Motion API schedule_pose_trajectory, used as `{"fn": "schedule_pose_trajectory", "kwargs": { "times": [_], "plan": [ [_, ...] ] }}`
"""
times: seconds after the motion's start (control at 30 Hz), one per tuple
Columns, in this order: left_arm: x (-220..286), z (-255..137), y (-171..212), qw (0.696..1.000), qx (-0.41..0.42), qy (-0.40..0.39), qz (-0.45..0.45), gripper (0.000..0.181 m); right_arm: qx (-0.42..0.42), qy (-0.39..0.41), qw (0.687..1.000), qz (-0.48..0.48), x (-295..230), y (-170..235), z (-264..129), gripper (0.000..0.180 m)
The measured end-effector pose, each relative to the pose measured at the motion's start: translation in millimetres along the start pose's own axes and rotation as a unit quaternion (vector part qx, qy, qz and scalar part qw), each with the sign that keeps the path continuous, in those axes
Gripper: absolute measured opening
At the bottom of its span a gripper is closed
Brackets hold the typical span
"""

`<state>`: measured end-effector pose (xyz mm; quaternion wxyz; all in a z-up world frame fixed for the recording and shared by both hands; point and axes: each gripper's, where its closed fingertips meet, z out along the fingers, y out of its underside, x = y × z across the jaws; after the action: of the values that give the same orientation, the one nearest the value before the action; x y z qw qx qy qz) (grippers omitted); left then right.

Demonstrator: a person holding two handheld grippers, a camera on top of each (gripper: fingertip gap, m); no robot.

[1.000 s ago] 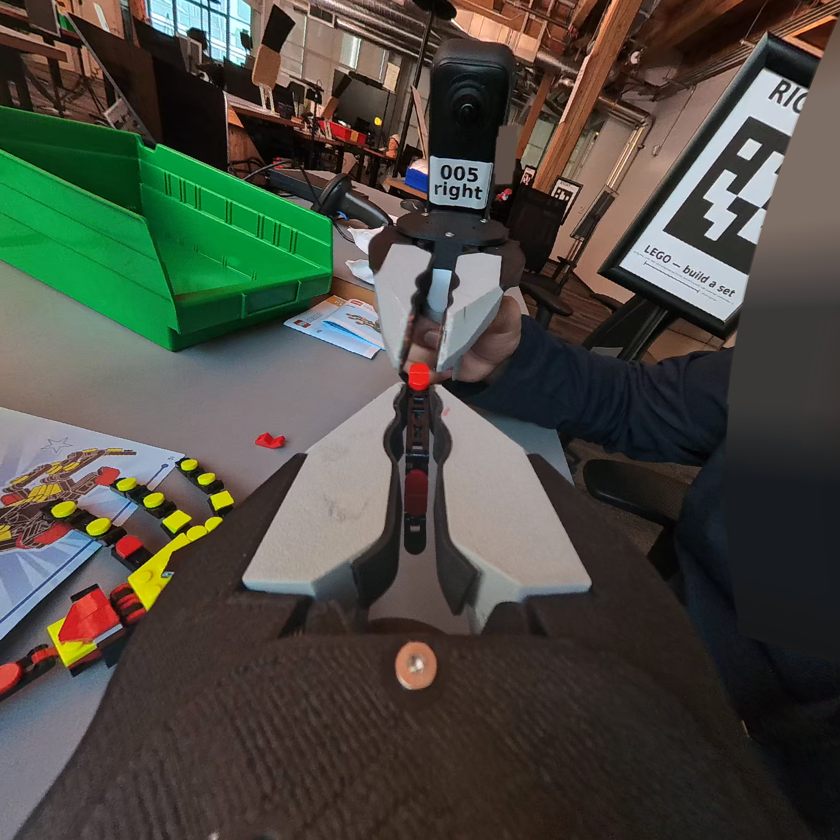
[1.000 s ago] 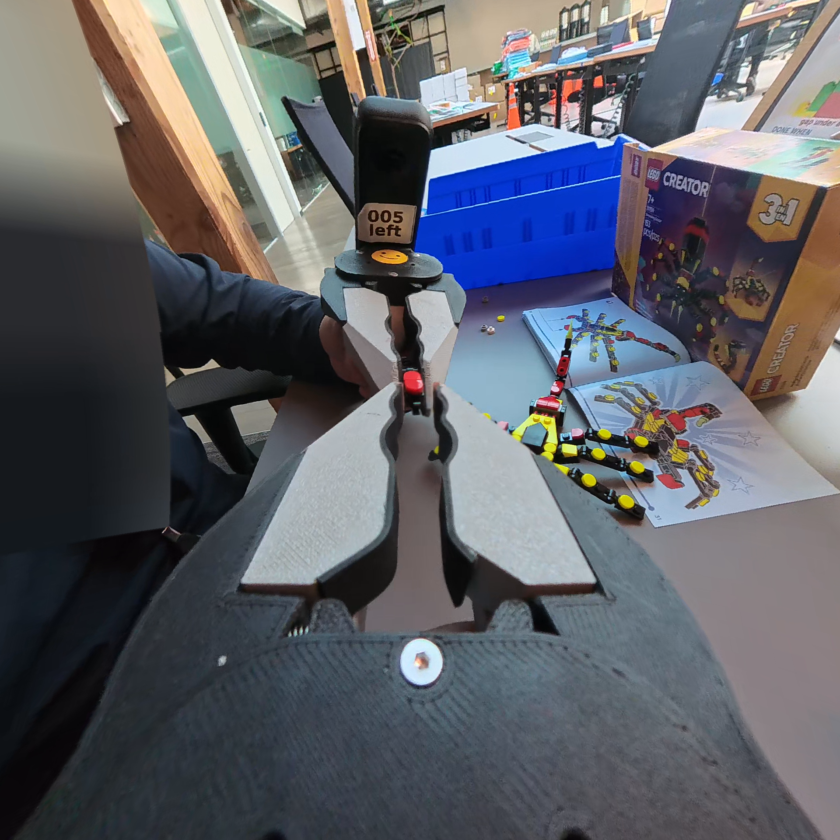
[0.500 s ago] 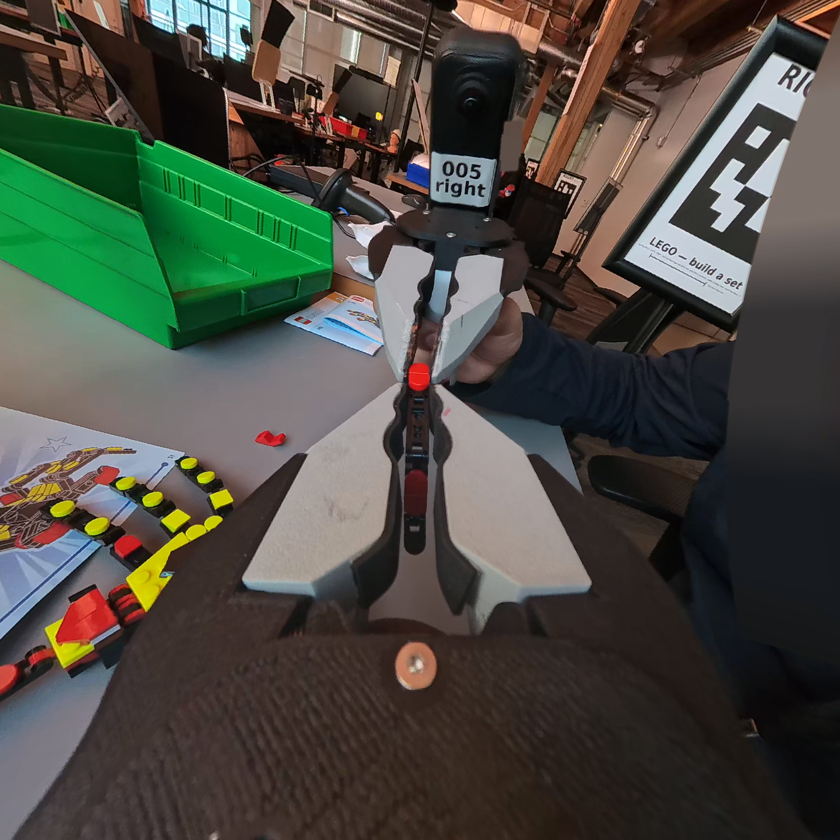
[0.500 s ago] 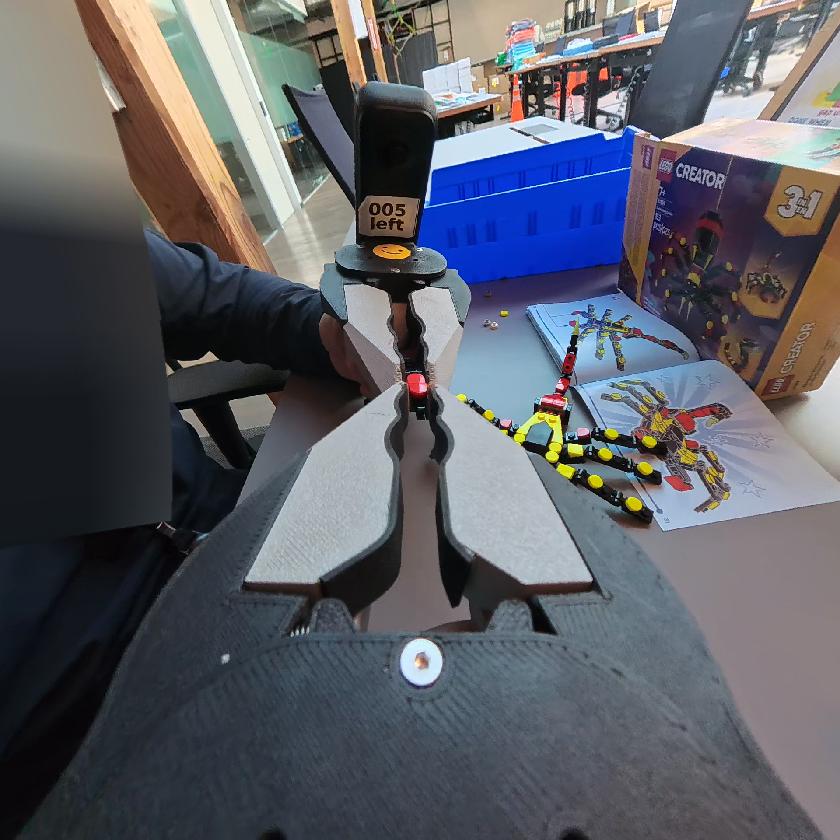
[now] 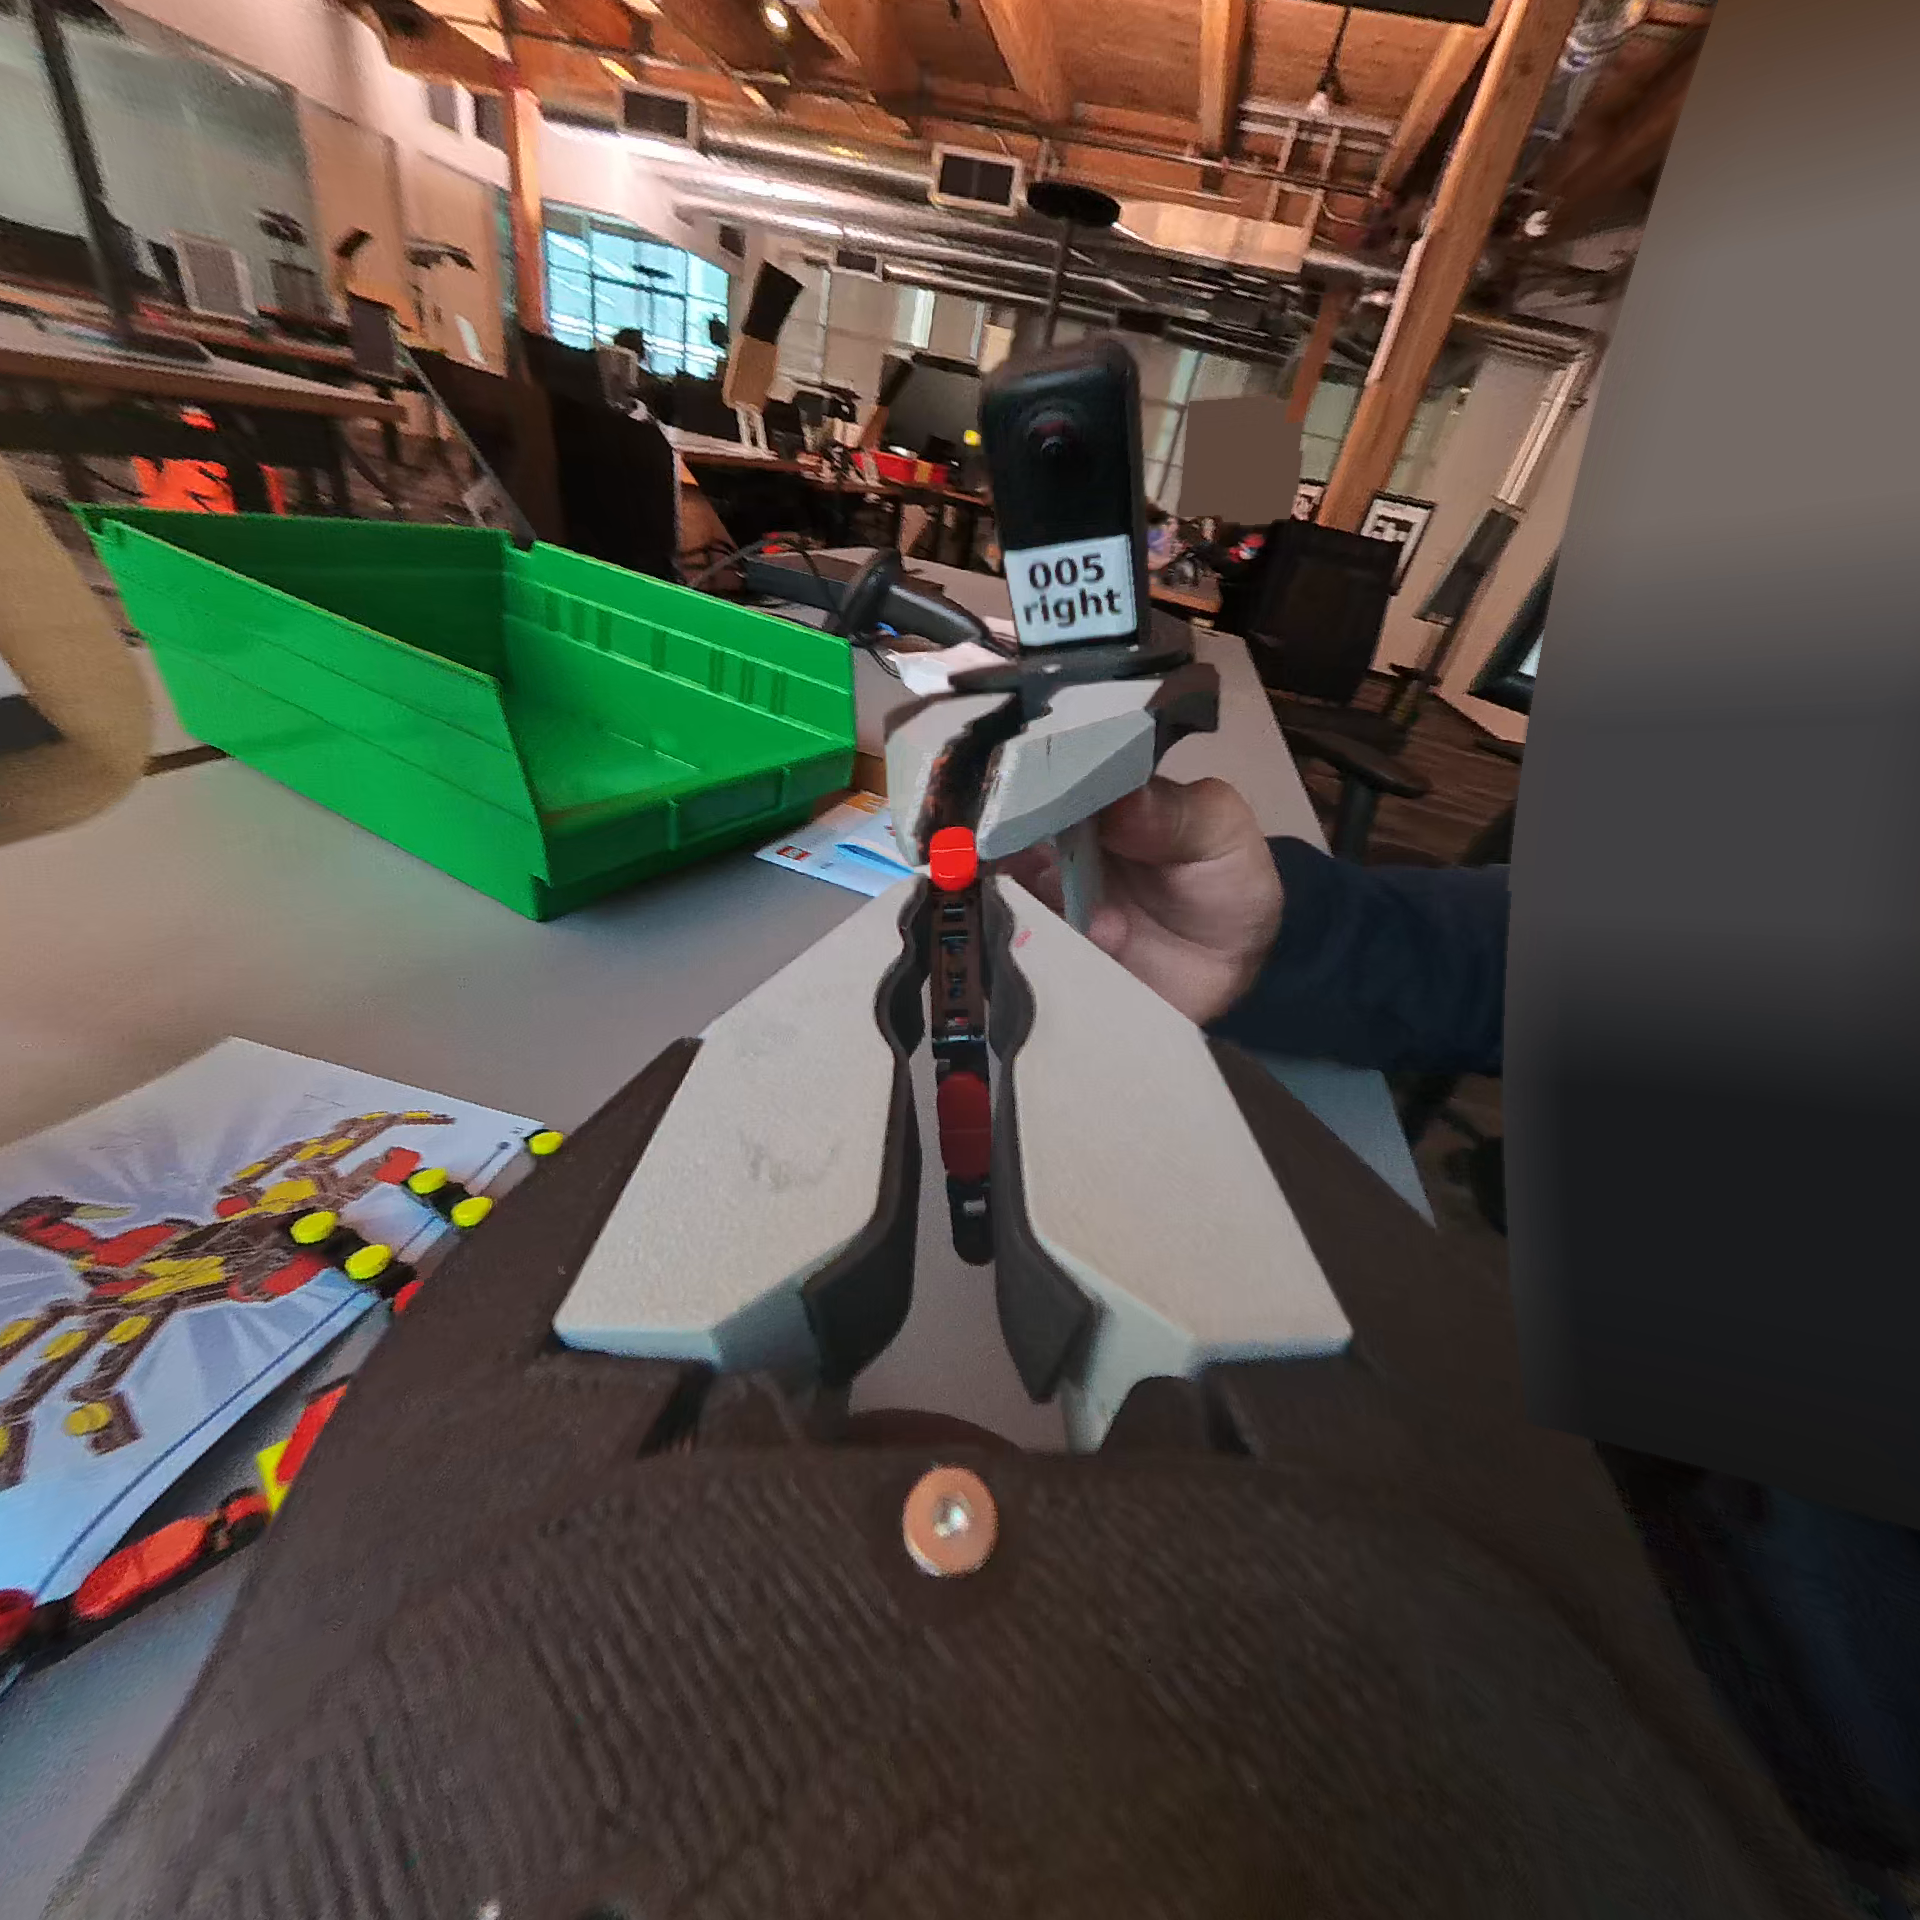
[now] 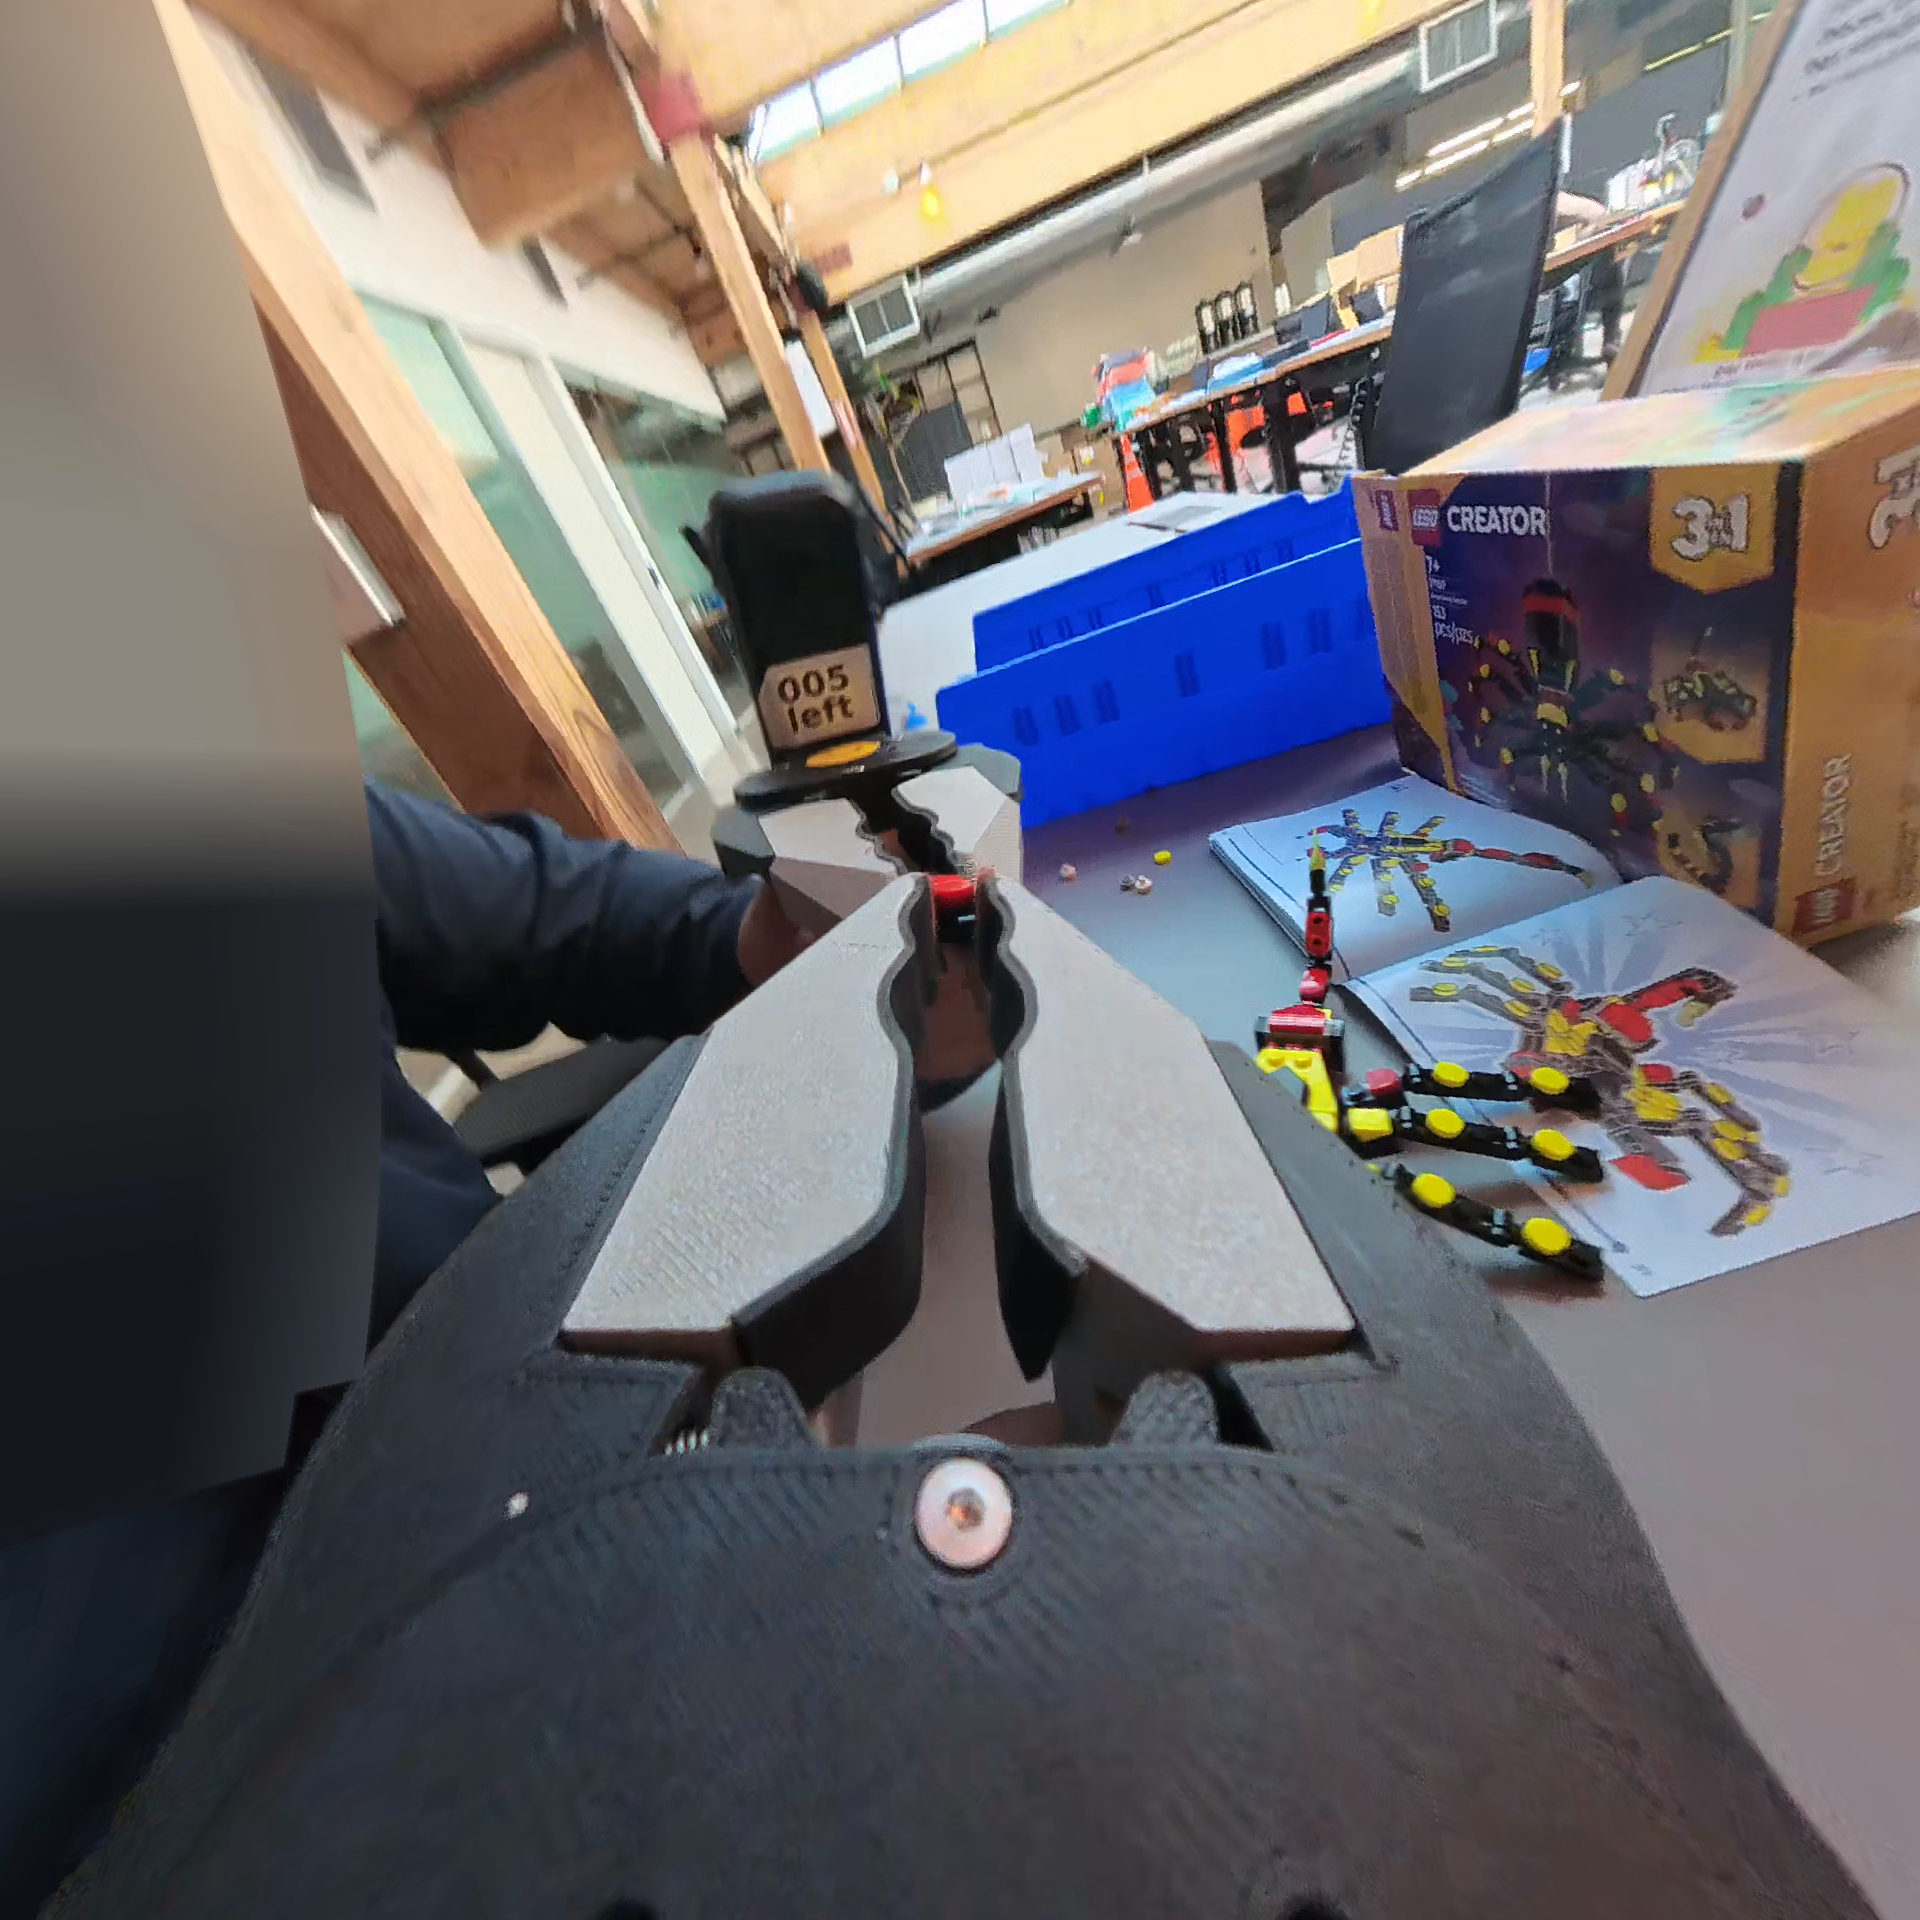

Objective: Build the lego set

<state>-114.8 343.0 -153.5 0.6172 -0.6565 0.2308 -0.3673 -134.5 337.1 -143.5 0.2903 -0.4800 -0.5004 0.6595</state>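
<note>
My left gripper is shut on a black lego leg segment with red parts, which lies lengthwise between its fingers. A red piece sits at the leg's far tip. My right gripper meets it tip to tip and is shut on that red piece. The right gripper faces me in the left wrist view, and the left gripper faces me in the right wrist view. Both are held above the table edge. The partly built black, yellow and red model lies on the table.
An open instruction booklet lies under the model, with a second booklet behind it. The set's box and a blue bin stand beyond. Small loose pieces lie near the bin. A green bin stands on the grey table. Less than 4 cm separates the two grippers' tips.
Both grippers have swung upward and tilted while staying tip to tip on the leg and red piece. The right gripper now leans sideways. Both stay shut.
</note>
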Motion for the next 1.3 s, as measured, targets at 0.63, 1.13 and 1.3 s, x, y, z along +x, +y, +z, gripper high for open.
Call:
{"fn": "schedule_pose_trajectory", "kwargs": {
  "times": [0.63,1.13,1.3],
  "plan": [
    [10.1,1.3,20.5,0.986,-0.053,0.091,-0.129,0.004,-0.097,-0.068,0.993,-0.024,-6.2,23.2,-7.8,0.004],
    [4.5,0.6,26.3,0.995,-0.086,0.041,-0.044,0.004,-0.111,-0.044,0.992,-0.034,-1.6,27.3,-5.2,0.005],
    [-5.5,1.0,37.4,0.992,-0.124,-0.009,0.026,0.004,-0.143,0.009,0.986,-0.089,8.1,36.2,-4.1,0.005]
  ]
}}
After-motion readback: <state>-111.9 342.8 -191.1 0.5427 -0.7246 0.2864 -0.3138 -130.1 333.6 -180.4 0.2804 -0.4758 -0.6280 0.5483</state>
